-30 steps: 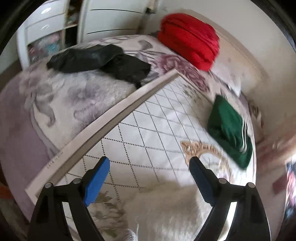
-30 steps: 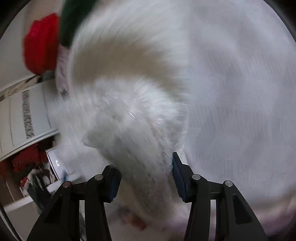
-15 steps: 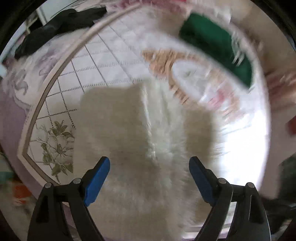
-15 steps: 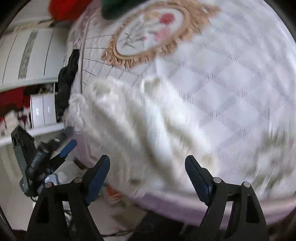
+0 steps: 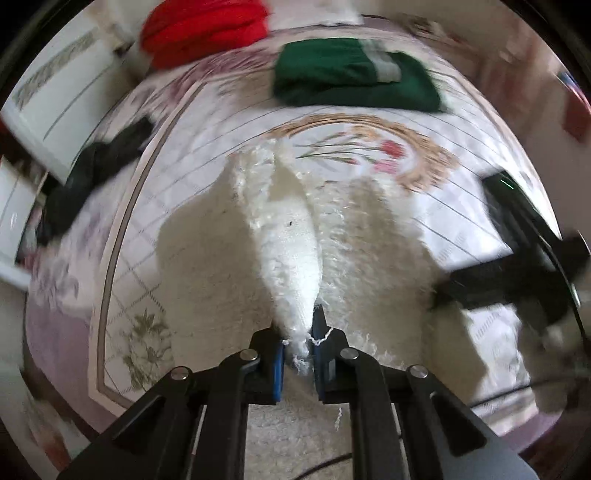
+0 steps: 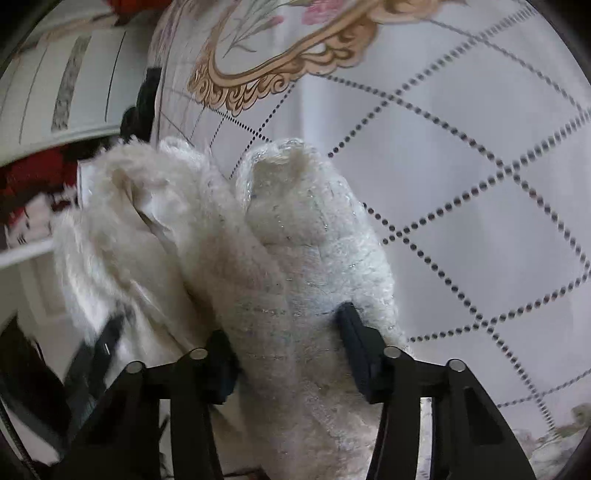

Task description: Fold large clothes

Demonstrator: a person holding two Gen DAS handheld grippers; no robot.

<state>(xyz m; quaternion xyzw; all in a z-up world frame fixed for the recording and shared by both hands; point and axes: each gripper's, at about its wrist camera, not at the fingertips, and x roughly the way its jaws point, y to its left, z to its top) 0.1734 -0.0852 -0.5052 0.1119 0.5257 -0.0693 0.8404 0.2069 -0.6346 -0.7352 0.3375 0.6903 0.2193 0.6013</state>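
A white fluffy garment [image 5: 291, 236] lies bunched near the front edge of the quilted bedspread [image 5: 177, 206]. My left gripper [image 5: 298, 332] is shut on a raised fold of it, and loose threads hang between the blue pads. In the right wrist view my right gripper [image 6: 288, 350] has its jaws closing on a thick roll of the same garment [image 6: 303, 240]. The fabric fills the gap and touches both pads. Across the bed in the left wrist view, the right gripper [image 5: 524, 258] shows as a dark blur.
A folded green garment [image 5: 351, 74] lies at the far side of the bed, with a red bundle [image 5: 203, 29] behind it. A black garment [image 5: 96, 166] lies at the left edge. White cupboards [image 6: 55, 85] stand beyond the bed.
My left gripper went from wide open above the garment to shut on a fold of it, rolling as it moved. My right gripper's jaws narrowed around a roll of the garment.
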